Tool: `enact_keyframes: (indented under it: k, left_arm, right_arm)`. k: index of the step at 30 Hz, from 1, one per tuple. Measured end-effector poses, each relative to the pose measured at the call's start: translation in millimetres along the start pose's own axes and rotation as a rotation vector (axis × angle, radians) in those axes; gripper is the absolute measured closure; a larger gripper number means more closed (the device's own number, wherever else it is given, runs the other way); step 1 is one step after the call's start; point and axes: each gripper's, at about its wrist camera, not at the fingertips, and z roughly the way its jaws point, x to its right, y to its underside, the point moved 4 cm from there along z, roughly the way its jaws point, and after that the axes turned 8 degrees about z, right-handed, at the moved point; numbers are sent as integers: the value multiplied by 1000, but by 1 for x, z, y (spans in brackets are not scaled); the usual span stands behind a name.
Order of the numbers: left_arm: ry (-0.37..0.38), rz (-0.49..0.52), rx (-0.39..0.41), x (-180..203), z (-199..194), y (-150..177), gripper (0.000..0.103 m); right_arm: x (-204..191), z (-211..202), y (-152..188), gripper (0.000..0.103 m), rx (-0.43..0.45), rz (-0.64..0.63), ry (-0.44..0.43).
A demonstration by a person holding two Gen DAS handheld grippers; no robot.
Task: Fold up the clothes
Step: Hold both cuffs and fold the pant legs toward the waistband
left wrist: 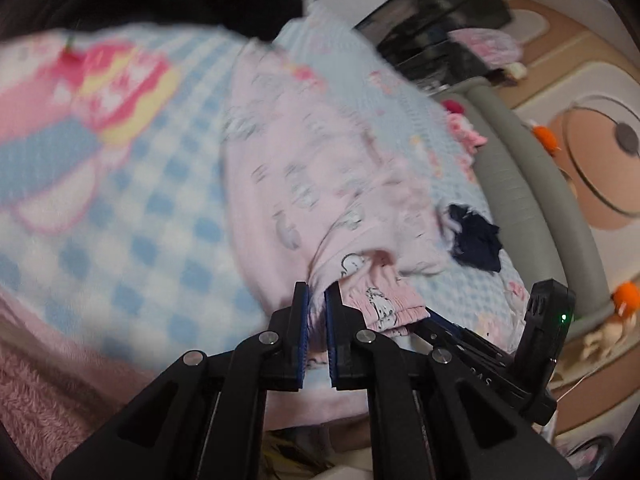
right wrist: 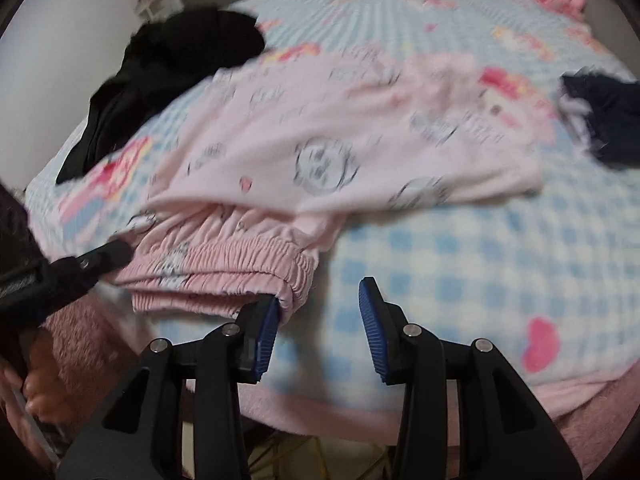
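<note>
Left claw is tilted downward with its jaws nearly together, pinched on a fold of pink fabric. Right claw points steeply down, jaws partly apart — nothing between them, left pad just brushing cloth.

From my right-hand view the pyjama trousers lie across the middle of the bed, waistband nearest me. A dark garment sits behind them to the left, a smaller dark piece to the right, apart from the trousers. My left tool meets the waistband's left end; my right tool is at its right end.
</note>
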Motion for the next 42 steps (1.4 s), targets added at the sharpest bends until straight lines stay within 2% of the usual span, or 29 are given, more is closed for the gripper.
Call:
enact_keyframes:
  k: [2,5,6,9,10,11,13,15,18,21,23,25,27,28,30,31,32,34,38,42]
  left_arm:
    - [-29,24,-16,1,1,3,95]
    - [8,-70,-126,-18,21,18,95]
    - [5,-83,-141,-21,24,20,94]
    - [-30,-43,-121,-19,20,18,89]
    - [-28,-50,-113,-19,19,18,78]
    - [-26,-56,-104,-20,18,18,62]
    - [-12,-80,-91,-22,17,17,58]
    - [-25,-82,-88,-24,17,15,58]
    - [-33,-75,-105,-24,22,16,58]
    - [42,-96,-146,-24,34,18,57]
    - [96,-128,-153,-26,38,16,58]
    - [116,-143,-154,-28,42,13,59]
    - [103,-141,-157,-29,46,12,66]
    - [91,-131,-158,-29,48,12,75]
    - [64,-97,-154,-24,49,11,76]
    - [49,-79,-146,-21,49,10,80]
    - [33,-59,-140,-18,49,9,83]
    - [13,-20,-131,-11,46,9,87]
    - [40,32,-120,4,36,11,89]
    - [61,68,-115,15,22,18,89]
  right_arm:
    - [-4,-7,-1,63,19,-25,6]
    - [0,9,10,63,-92,-35,21]
    - [8,15,14,63,-135,5,25]
    - [19,6,8,62,-138,84,-72]
    - [18,-1,4,62,-132,70,-108]
    - [16,-9,0,61,-119,58,-154]
    - [16,-24,-7,61,-100,54,-251]
    - [19,-33,-15,60,-95,77,-331]
    - [34,-25,-23,58,-100,125,-258]
    - [34,3,-21,56,-164,148,-261]
    - [36,18,-18,56,-200,185,-307]
    - [36,30,-17,56,-221,222,-352]
    - [37,38,-20,57,-223,242,-377]
    - [39,41,-22,58,-216,245,-380]
    - [40,46,-27,76,-221,254,-385]
    - [39,46,-25,83,-230,251,-386]
    - [30,47,-24,86,-234,240,-371]
    - [24,40,-28,88,-223,217,-348]
    - [20,12,-37,90,-160,185,-337]
    - [22,-7,-28,91,-127,183,-325]
